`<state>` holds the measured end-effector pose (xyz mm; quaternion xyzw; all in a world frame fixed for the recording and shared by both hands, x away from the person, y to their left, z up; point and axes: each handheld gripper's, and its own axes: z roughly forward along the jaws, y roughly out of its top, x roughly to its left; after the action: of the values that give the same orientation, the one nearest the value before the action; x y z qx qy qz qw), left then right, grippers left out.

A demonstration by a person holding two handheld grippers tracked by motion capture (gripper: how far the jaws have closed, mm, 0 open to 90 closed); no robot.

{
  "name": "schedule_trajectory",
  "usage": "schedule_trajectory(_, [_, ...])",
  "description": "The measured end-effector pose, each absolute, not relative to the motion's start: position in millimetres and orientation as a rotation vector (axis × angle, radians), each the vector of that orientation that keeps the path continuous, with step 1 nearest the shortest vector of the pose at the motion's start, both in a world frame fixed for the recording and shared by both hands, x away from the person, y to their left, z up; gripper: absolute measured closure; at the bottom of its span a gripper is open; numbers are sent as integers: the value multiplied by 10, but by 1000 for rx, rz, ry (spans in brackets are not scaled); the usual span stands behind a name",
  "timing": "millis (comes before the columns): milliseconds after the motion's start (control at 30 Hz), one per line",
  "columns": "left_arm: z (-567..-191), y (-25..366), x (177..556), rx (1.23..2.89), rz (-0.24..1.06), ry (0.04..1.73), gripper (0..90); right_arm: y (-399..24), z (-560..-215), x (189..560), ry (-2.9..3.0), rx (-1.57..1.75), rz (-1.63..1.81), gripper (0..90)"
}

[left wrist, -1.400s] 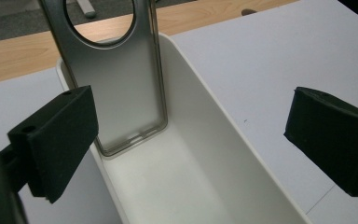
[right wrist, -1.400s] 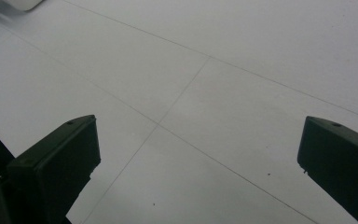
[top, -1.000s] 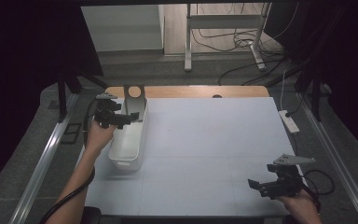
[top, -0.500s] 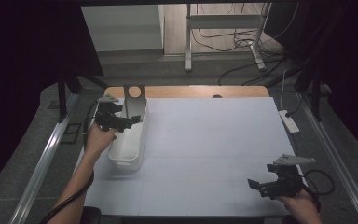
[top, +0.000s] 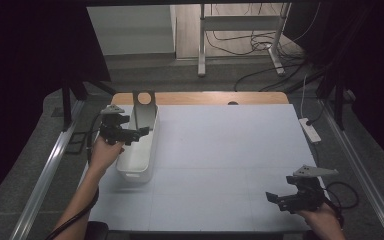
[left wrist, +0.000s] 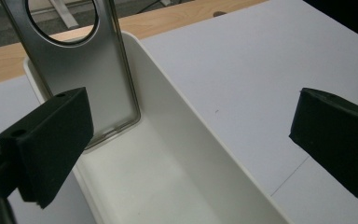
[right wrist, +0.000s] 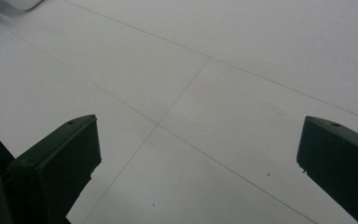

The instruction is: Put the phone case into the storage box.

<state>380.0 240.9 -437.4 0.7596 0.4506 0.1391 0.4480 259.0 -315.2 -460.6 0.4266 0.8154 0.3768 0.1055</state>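
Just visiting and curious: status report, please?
Left gripper open over white bin. Metal plate leaning inside bin. Right gripper open, idle. Nothing in the way.

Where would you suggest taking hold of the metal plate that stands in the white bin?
Probably on the long edges of the metal plate, below its round hole. It leans upright against the far end wall of the white bin, so the left gripper, open, could come from above with one of its fingers on each edge.

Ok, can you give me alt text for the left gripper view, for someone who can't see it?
The left hand-held gripper, jaws wide open, hangs above a long white bin on a pale table. A flat metal plate with a round hole near its top stands tilted against the bin's far end, closer to one jaw.
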Motion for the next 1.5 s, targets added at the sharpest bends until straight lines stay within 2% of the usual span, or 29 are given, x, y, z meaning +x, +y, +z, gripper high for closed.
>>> schedule_trajectory(700, [-4400,2375,3618,1905,303,1104,0,-3150,-4605,2589,2406,1252,1110,0])
schedule_trajectory(1500, [-4404,2364,3399,1923,315,1086,0,-3144,-4607,2591,2410,1255,1103,0])
